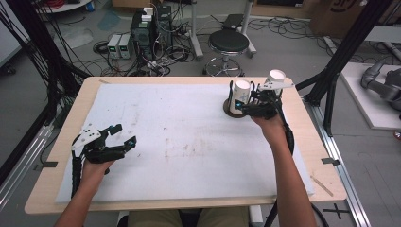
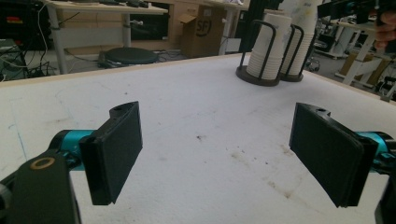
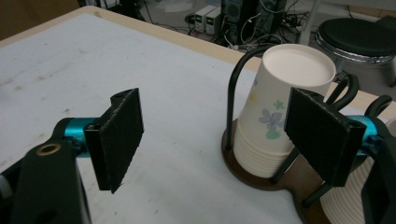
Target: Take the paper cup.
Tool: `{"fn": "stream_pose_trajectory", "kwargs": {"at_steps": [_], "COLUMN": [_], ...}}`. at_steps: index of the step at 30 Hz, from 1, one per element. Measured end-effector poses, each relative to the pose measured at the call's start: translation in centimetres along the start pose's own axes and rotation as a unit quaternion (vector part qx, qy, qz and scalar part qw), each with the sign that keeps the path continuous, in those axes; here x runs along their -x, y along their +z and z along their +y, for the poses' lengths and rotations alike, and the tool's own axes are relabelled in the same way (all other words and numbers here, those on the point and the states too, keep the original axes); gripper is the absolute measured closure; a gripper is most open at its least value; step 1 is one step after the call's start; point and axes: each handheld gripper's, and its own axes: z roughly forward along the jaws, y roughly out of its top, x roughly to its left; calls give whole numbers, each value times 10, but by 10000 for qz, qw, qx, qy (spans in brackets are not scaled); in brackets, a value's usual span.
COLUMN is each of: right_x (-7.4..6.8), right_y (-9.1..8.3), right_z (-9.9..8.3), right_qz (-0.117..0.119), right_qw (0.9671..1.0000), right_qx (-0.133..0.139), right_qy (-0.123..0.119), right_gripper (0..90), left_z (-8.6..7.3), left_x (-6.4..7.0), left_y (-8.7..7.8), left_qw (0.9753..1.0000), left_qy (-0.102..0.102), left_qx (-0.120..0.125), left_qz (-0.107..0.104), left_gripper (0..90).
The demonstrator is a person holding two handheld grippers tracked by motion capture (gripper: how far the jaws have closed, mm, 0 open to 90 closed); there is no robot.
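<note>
From the high view, my left gripper (image 1: 124,135) sits low at about eight o'clock on the white mat (image 1: 179,142), jaws spread wide with nothing between them, my left hand (image 1: 94,170) behind it. My right gripper (image 1: 243,101) is up at about one o'clock, close against the near stack of paper cups (image 1: 239,96) that stands upside down in a dark wire holder (image 1: 234,113). A second stack (image 1: 276,76) rises just behind my right gripper, toward two o'clock. From here I cannot tell whether my jaws touch the near stack. On the floor beyond the table, a black stool (image 1: 229,42) stands at twelve o'clock.

In the left gripper view, my two black pads stand far apart over the stained mat (image 2: 201,140), empty. Both cup stacks (image 2: 264,51) in their holders sit well off at one o'clock, near the table's far edge.

In the right gripper view, my jaws are open and hold nothing. The near stack (image 3: 280,112), its top cup printed with small flowers, stands at about two o'clock in its holder (image 3: 261,179). My right-hand pad (image 3: 322,135) overlaps the stack's side in front of it; the left-hand pad (image 3: 116,137) is well apart from it, with bare mat in the gap. Part of the second stack (image 3: 345,200) shows at four o'clock.
</note>
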Motion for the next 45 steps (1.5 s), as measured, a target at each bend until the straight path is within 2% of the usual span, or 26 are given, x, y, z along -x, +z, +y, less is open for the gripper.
{"fn": "stream_pose_trajectory", "kwargs": {"at_steps": [4,9,10,13,18,20,29,35,36,38,41,42,45], "right_x": [9,18,22,27,30,33,40,42,41,41,42,40,39], "right_y": [16,26,31,37,43,49,61,66,68,69,73,72,72], "right_z": [12,17,18,22,27,26,24,30,33,33,30,30,32], "right_qz": [-150,-228,-327,-435,-493,-543,-648,-728,-742,-775,-781,-818,-839], "right_qw": [9996,9995,9989,9982,9979,9969,9956,9944,9948,9945,9929,9925,9929], "right_qx": [-219,-215,-301,-353,-341,-472,-515,-658,-626,-648,-843,-849,-798], "right_qy": [8,87,162,221,226,303,444,396,324,279,299,318,262], "right_gripper": [204,204,204,204,204,204,208,211,286,297,316,348,353], "left_z": [0,0,0,0,0,0,-1,-1,-1,-1,-1,-1,-1], "left_x": [0,0,-1,-1,-2,-2,-1,-2,-2,-2,-2,-2,-2], "left_y": [-1,-1,-1,-1,-1,-1,0,0,0,0,0,0,0], "left_qw": [10000,10000,9999,9999,9999,9999,9999,9999,9999,9999,9999,9999,9999], "left_qy": [-35,-60,-69,-82,-88,-100,-78,-103,-106,-89,-95,-92,-92], "left_qx": [43,70,84,91,107,106,58,51,56,44,48,43,46], "left_qz": [-14,-28,-34,-35,-30,-32,-57,-55,-52,-43,-43,-43,-42], "left_gripper": [172,172,172,172,172,172,172,172,172,172,172,172,172]}}
